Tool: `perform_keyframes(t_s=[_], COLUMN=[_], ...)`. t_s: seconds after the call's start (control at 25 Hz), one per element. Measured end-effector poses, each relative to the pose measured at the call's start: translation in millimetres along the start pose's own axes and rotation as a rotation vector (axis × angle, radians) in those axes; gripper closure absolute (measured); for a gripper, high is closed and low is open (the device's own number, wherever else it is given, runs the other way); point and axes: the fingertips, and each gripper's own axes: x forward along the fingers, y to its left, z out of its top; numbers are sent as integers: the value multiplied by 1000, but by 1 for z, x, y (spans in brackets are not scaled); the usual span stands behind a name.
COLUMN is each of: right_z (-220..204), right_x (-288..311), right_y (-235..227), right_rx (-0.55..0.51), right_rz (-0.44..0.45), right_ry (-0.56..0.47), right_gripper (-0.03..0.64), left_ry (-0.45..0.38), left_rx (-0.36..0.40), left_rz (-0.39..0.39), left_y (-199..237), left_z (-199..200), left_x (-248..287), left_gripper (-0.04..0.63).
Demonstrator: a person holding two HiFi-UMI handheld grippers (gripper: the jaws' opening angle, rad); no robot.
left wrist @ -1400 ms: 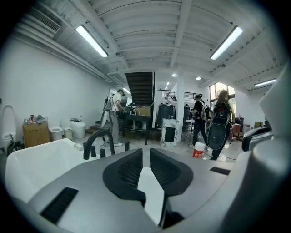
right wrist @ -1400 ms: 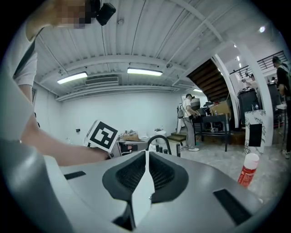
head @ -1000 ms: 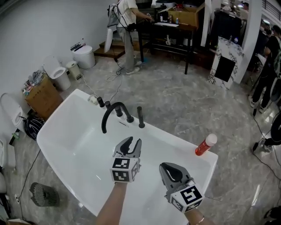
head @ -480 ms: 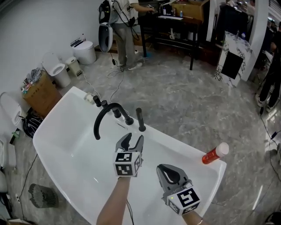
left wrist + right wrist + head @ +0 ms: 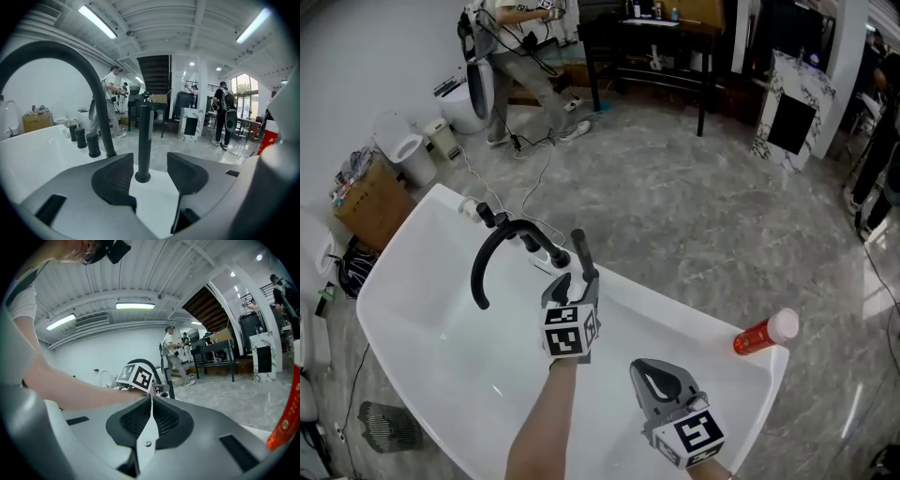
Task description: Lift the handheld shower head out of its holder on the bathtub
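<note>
Handheld shower head (image 5: 578,249), a slim black rod, stands upright in its holder on the rim of the white glossy bathtub (image 5: 694,314), just left of centre in the head view and right beside the black arched faucet spout (image 5: 492,246). It's seated, not yet lifted, so the core of the task is undone.

Approach looks done, though: your left gripper (image 5: 574,281) is right at the rod. In the left gripper view the rod sits between the jaws, which are opening wide, w/ a gap on both sides, so no pad contact and no grip. Rod is a bit nearer the left pad than the right.

Right gripper (image 5: 652,380), lower centre of the head view, has its jaws pressed together w/ nothing between them. It's idle, well apart from the rod.

Red cylindrical bottle w/ white cap (image 5: 764,333) lies on the tub rim at lower right, well clear of the work.

Left to do, as I judge it: move fwd so the pads bracket the rod, close on it, pull straight up out of the holder.
</note>
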Motion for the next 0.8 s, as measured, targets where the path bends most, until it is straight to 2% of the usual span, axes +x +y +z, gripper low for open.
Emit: perform_keyframes(t_s=[0.24, 0.64, 0.8], right_z=[-15, -43, -52], right_x=[7, 23, 28], right_y=[-12, -28, -36], right_rx=[12, 20, 26], right_rz=[-13, -26, -37], right_ry=[4, 35, 49], right_gripper=[598, 600, 601], left_ry=[34, 56, 63], left_rx=[7, 59, 56], left_rz=[21, 20, 21], left_y=[10, 23, 23], left_z=[-15, -13, -13], left_x=[40, 80, 91], left_gripper=[357, 357, 385])
